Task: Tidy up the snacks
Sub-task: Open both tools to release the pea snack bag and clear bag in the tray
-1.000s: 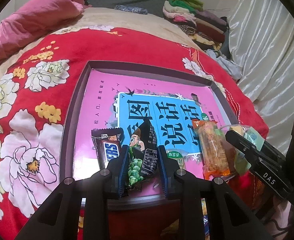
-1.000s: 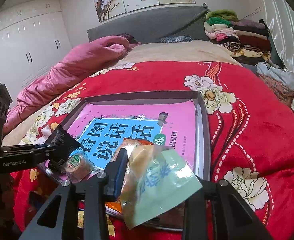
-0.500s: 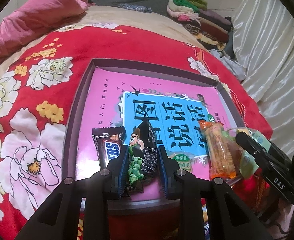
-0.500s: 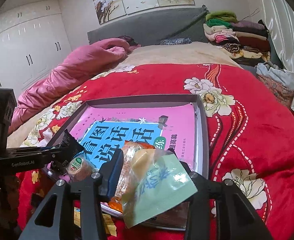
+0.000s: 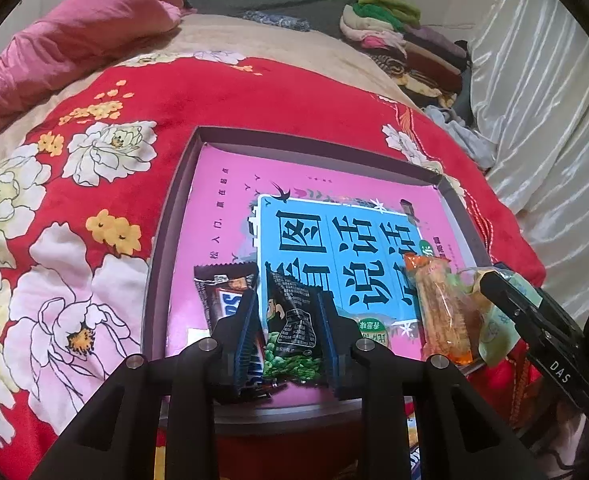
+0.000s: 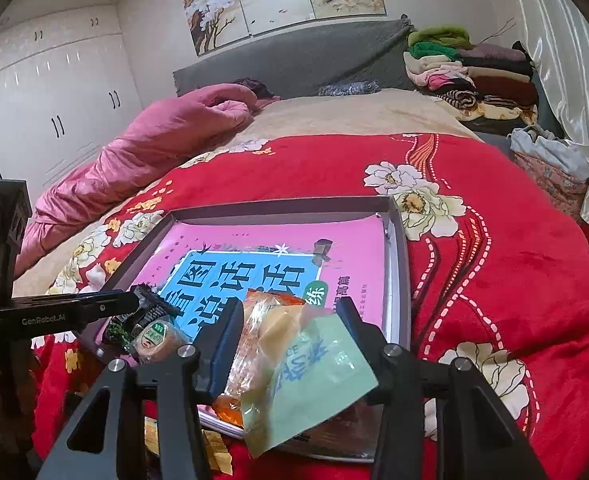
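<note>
Plush red blanket (image 5: 222, 100), glossy pink book cover (image 5: 230, 192), shiny crinkled plastic snack wrappers (image 5: 292, 320), satin curtain (image 5: 554, 120)

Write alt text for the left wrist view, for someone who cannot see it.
A black left claw grips a dark green-pea snack packet over a tray lined with a pink book, on a red floral blanket. A chocolate bar lies beside it.

A: Left claw (image 5: 288, 328), state?
B: Angled steeply down, pads clamped on the black-and-green snack packet (image 5: 292, 330).
A: Right claw (image 6: 290, 340)?
B: Angled down less steeply. Jaws have just been opening; the pale green packet (image 6: 314, 376) lies between them, the right finger (image 6: 356, 334) standing off it.
</note>
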